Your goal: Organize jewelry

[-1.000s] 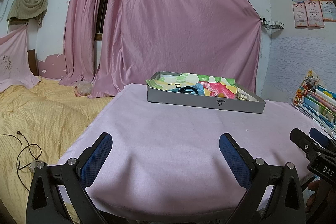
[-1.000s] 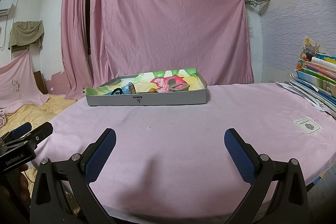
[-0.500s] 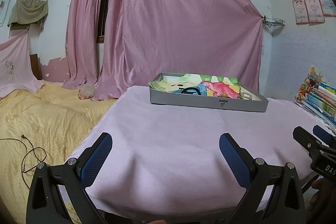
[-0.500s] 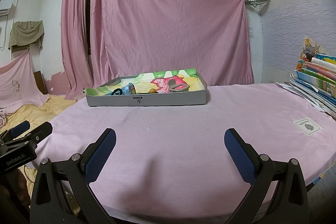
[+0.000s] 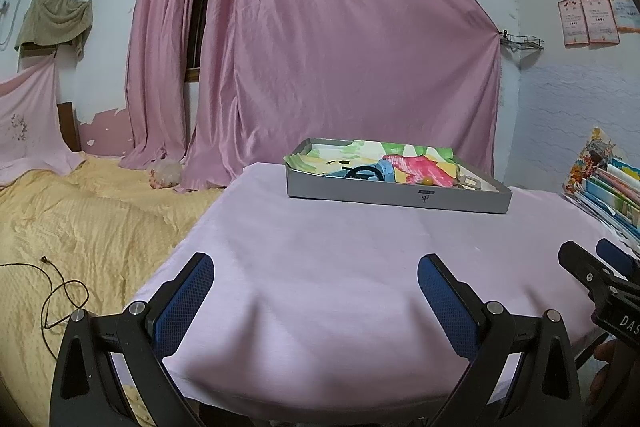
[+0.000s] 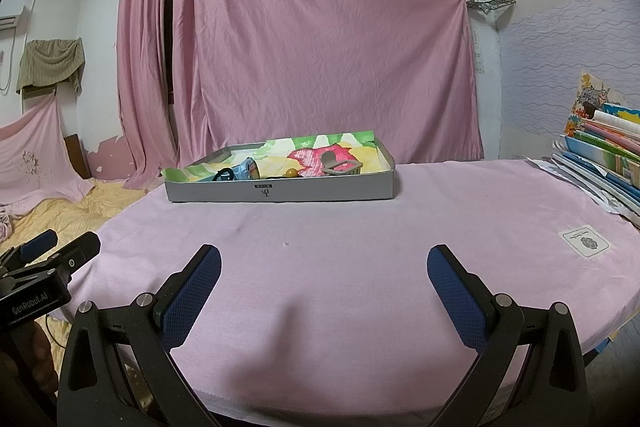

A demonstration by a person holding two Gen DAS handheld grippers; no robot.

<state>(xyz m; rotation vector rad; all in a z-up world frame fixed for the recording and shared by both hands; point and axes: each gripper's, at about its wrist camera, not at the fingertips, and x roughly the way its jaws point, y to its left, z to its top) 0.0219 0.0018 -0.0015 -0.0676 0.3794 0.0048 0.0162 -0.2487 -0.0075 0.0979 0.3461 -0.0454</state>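
Tabletop (image 6: 360, 267): covered in a pink cloth, it carries my tray at the far side and a small white label patch (image 6: 585, 242) near its right edge.
Book stack (image 6: 608, 155): piled at the tabletop's right edge, well apart from the tray.
Tray (image 6: 280, 190): a shallow grey cardboard box lid, lined with bright printed paper (image 6: 320, 155) in green, yellow and pink.
Tray contents, right part: a small grey basket-like holder (image 6: 342, 166), tilted, standing on the pink patch of the paper.
Tray contents, left part: a light blue piece (image 6: 249, 169) lying beside a black ring, maybe a hair tie or bangle (image 6: 225, 174); I cannot tell which.
Tray contents, middle: a small orange bead or ball (image 6: 292, 172), between the blue piece and the holder.
My left fingers (image 5: 316, 291): spread wide, holding nothing, low over the tabletop's near left corner, well short of the tray.
My right fingers (image 6: 324, 279): spread wide too, empty, above the near edge, pointing at the tray.
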